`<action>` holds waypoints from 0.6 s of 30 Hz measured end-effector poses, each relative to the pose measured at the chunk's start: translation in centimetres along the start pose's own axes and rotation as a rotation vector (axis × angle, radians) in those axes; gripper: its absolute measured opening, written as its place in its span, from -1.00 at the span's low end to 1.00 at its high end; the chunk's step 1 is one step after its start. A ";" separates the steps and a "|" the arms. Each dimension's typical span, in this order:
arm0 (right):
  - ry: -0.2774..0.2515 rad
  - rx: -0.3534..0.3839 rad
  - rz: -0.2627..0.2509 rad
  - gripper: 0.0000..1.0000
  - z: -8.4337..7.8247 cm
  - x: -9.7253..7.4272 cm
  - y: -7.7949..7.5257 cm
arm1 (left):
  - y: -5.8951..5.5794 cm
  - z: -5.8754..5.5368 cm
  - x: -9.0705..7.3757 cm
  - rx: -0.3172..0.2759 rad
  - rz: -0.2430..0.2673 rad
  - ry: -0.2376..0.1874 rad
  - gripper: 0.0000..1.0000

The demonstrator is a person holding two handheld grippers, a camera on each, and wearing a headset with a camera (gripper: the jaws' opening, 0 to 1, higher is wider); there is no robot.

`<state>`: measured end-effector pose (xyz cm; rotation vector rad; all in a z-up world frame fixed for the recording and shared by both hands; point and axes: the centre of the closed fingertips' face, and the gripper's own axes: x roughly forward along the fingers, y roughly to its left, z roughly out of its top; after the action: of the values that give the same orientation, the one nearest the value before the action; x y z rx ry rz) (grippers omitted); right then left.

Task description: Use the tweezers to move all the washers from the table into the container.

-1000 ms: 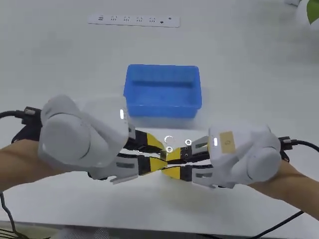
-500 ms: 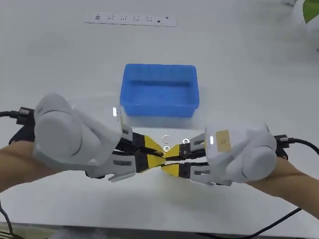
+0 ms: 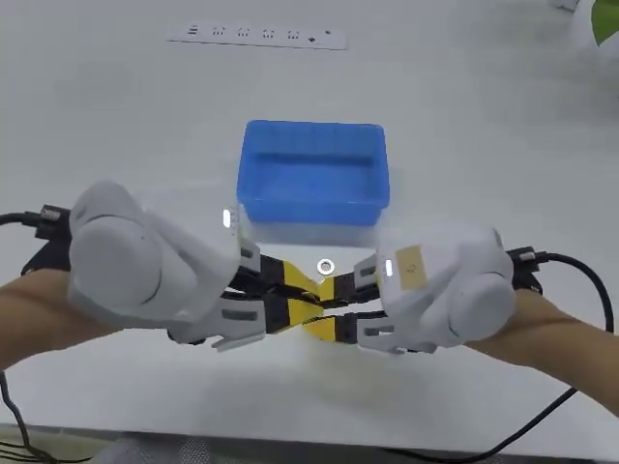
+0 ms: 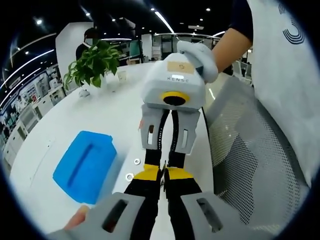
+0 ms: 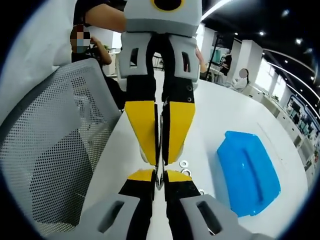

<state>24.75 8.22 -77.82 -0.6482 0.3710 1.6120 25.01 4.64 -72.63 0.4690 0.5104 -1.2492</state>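
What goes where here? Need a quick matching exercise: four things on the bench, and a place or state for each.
Things:
1. container
2. washer
3. power strip
4. tweezers

Places or states:
A. at the far side of the table
B. clamped between shut jaws
C. blue, in the middle of the table
D. flat on the table, just in front of the container

Pairs: 1-C, 2-D, 3-A, 4-B
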 end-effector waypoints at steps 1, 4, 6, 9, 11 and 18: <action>-0.013 0.024 -0.002 -0.85 0.2 0.0 0.0 | 0.0 0.1 0.0 -0.003 0.001 -0.005 -0.86; -0.034 0.056 -0.015 -0.85 0.3 0.0 -0.3 | 0.2 0.1 -0.1 -0.001 0.009 -0.010 -0.86; -0.048 0.071 -0.012 -0.85 0.4 -0.1 -0.3 | 0.3 0.3 -0.3 -0.007 0.008 -0.021 -0.86; -0.061 0.078 -0.006 -0.85 0.9 -0.2 -0.2 | 0.2 0.6 -0.5 -0.034 0.005 -0.044 -0.86; -0.056 0.076 -0.005 -0.84 0.9 -0.2 -0.2 | 0.3 0.5 -0.6 -0.035 0.010 -0.048 -0.86; -0.055 0.082 -0.004 -0.84 1.0 -0.1 -0.2 | 0.5 0.7 -0.8 -0.050 0.020 -0.091 -0.86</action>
<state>24.76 8.74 -76.93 -0.5407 0.3932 1.5989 25.37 4.94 -71.60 0.3724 0.4582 -1.2299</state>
